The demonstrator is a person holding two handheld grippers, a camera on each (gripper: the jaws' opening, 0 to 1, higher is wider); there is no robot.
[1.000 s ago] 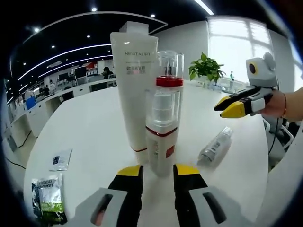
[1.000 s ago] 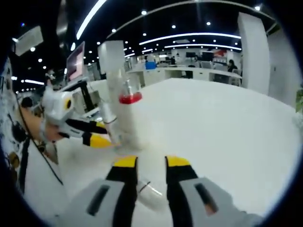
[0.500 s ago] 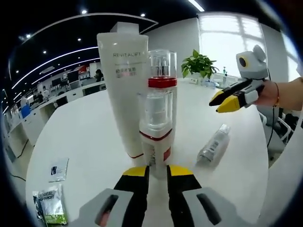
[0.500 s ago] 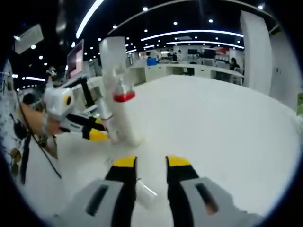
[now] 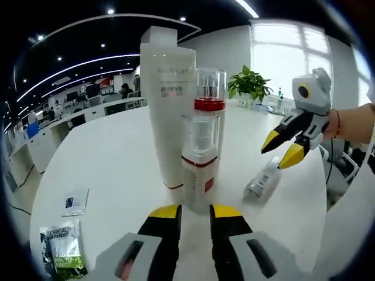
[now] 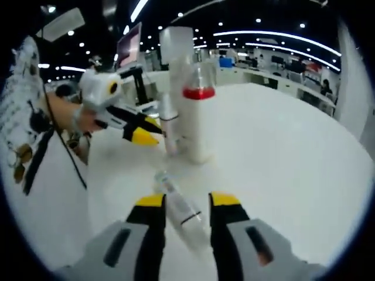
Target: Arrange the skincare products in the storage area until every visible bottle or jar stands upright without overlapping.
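A tall white tube stands upright on the round white table. A clear pump bottle with a red band stands upright right in front of it. My left gripper is open just short of the pump bottle, with nothing between its jaws. A small silver bottle lies on its side to the right. My right gripper hangs open just above it. In the right gripper view the lying bottle runs between my right gripper's open jaws; the left gripper, tube and pump bottle lie beyond.
A small white sachet and a green-and-white sachet lie near the table's left edge. A potted plant stands at the far side. A person's hand holds the right gripper. Office desks stretch behind.
My right gripper has opened its jaws and come down over the lying silver bottle. My left gripper's jaws have spread slightly after narrowing. The two standing bottles have not moved.
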